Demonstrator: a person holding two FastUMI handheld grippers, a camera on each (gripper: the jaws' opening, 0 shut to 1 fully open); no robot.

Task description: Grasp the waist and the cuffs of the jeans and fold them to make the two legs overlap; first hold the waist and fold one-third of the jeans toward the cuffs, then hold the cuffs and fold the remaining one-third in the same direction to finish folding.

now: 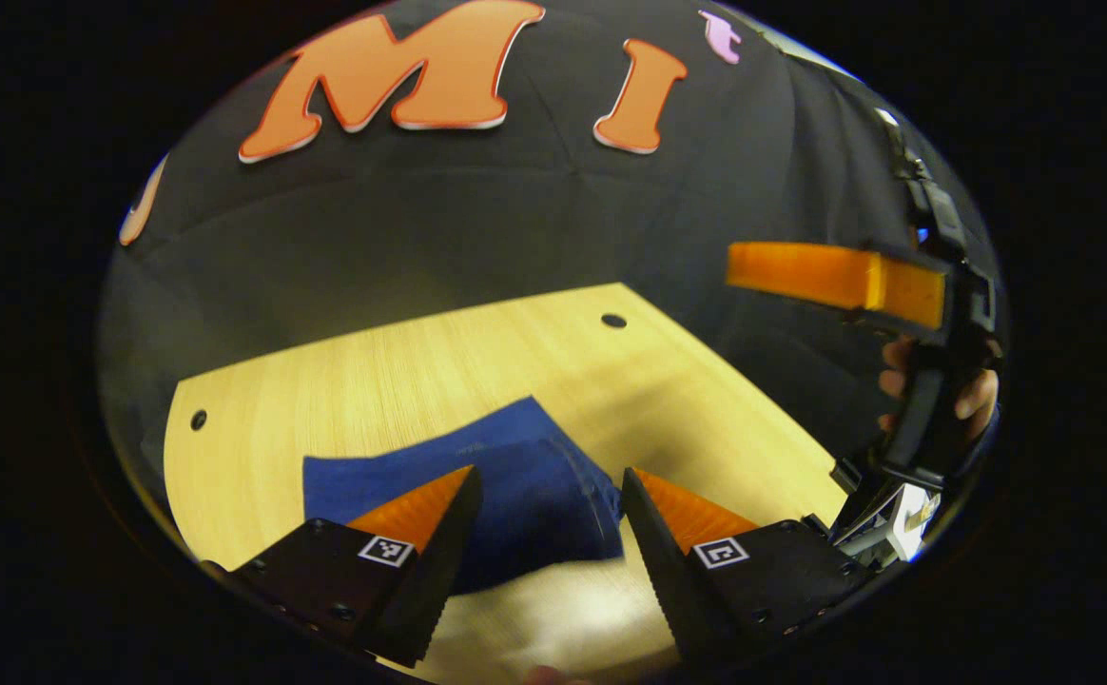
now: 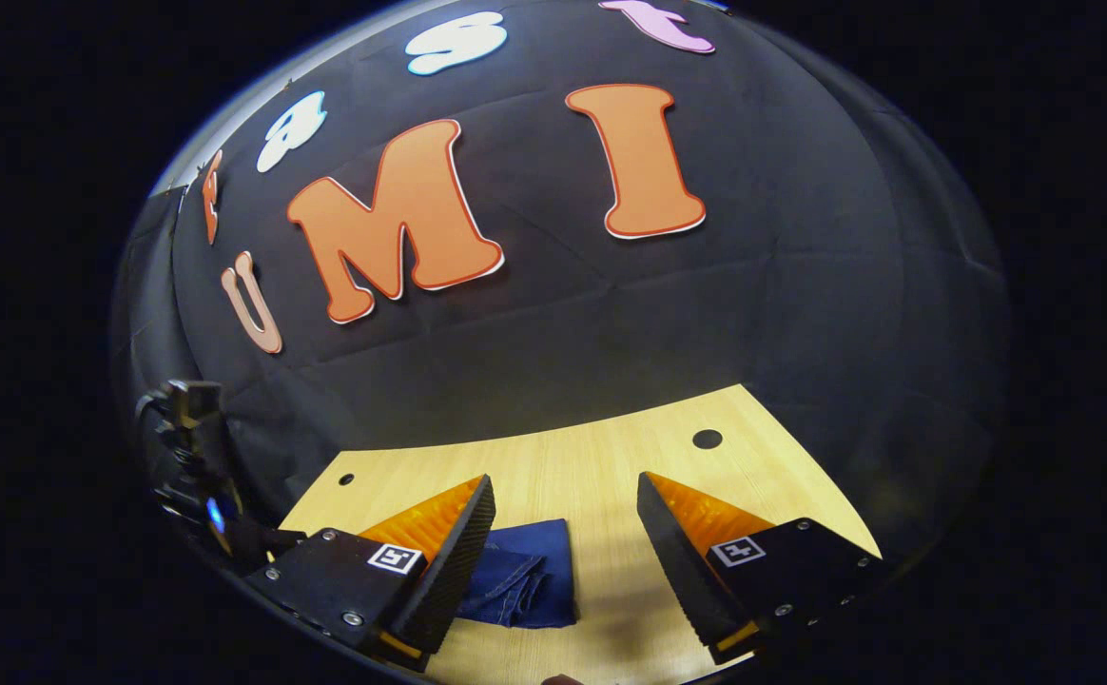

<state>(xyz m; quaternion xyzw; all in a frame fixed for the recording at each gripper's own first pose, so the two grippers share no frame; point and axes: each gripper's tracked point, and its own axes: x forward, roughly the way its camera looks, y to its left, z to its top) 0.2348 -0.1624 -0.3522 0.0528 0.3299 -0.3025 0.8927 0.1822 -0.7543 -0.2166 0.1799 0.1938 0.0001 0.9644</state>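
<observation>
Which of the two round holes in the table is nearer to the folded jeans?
In the left gripper view, the hole by the table's left edge; the other hole sits farther from the jeans.

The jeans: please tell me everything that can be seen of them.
The jeans are dark blue denim, lying as a flat folded bundle on the wooden table. A stitched edge shows along one side. In the right gripper view they look compact, with creases. Both grippers are open above them; nothing but the table touches them.
</observation>
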